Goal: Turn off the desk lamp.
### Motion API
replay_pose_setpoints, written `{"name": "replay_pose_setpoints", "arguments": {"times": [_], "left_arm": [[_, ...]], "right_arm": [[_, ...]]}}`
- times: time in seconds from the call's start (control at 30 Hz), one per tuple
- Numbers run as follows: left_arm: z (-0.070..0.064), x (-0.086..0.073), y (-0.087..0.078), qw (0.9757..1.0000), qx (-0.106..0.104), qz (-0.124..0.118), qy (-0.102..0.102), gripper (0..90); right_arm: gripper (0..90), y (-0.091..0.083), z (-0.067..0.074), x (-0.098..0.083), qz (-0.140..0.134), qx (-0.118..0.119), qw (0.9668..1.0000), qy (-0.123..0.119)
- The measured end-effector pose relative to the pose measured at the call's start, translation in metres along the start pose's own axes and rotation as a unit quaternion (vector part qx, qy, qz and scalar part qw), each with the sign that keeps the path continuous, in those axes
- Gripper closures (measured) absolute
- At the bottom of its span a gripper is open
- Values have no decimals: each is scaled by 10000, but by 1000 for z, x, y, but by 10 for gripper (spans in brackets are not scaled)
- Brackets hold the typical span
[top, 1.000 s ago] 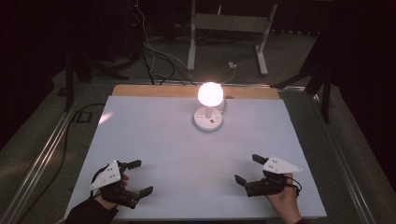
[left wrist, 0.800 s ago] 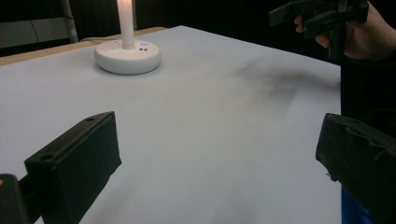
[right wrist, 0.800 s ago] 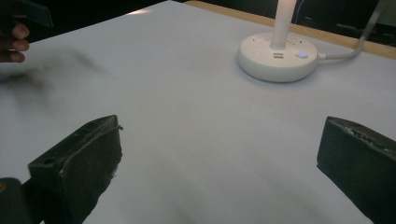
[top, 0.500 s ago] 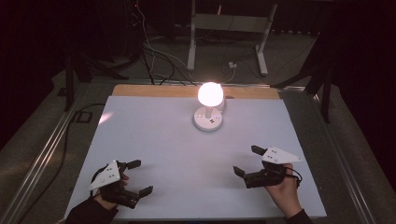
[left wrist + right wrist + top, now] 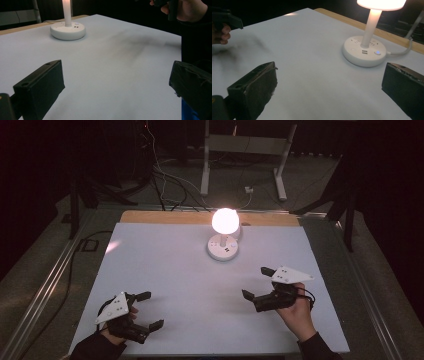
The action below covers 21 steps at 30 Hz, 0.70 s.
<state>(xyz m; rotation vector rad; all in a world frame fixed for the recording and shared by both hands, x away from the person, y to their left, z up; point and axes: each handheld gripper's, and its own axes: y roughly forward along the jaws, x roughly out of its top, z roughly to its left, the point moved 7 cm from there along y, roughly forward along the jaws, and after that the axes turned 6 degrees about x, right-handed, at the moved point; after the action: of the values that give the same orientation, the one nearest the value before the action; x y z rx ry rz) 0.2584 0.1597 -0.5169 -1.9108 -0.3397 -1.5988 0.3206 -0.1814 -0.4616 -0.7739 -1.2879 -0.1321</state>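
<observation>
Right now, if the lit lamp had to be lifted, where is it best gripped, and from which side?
Probably the thin upright stem of the lamp, jaws closing level from the near side. The round base looks too wide, and the glowing shade is bulky. The right gripper, open, is nearer.

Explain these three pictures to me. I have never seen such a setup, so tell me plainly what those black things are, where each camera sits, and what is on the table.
A person holds a hand-operated two-jaw tool in each hand: the left gripper and the right gripper. Both stand open and hold nothing. The high view looks down on the white table from above the person. Each of the other two pictures comes from a camera riding on one gripper, looking out between its two black jaws. On the table stands a lit lamp on a round white base with sockets and a small blue light.
</observation>
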Motion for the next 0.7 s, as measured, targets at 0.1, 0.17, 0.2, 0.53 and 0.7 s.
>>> {"name": "replay_pose_setpoints", "arguments": {"times": [0.1,0.17,0.2,0.53,0.7], "left_arm": [[0,0,0,10000,0,-3,0,5],[0,0,0,10000,-4,-1,2,5],[0,0,0,10000,-8,0,0,4],[-1,1,-1,10000,26,-34,52,5],[-1,1,-1,10000,26,-28,43,4]], "right_arm": [[0,5,-2,7,-19,32,10000,-18],[0,8,-3,12,-28,35,10000,-35],[0,10,-3,14,-28,46,10000,-38],[0,29,-11,31,-39,56,10000,-63],[0,43,-14,37,-14,116,9999,-39]]}}
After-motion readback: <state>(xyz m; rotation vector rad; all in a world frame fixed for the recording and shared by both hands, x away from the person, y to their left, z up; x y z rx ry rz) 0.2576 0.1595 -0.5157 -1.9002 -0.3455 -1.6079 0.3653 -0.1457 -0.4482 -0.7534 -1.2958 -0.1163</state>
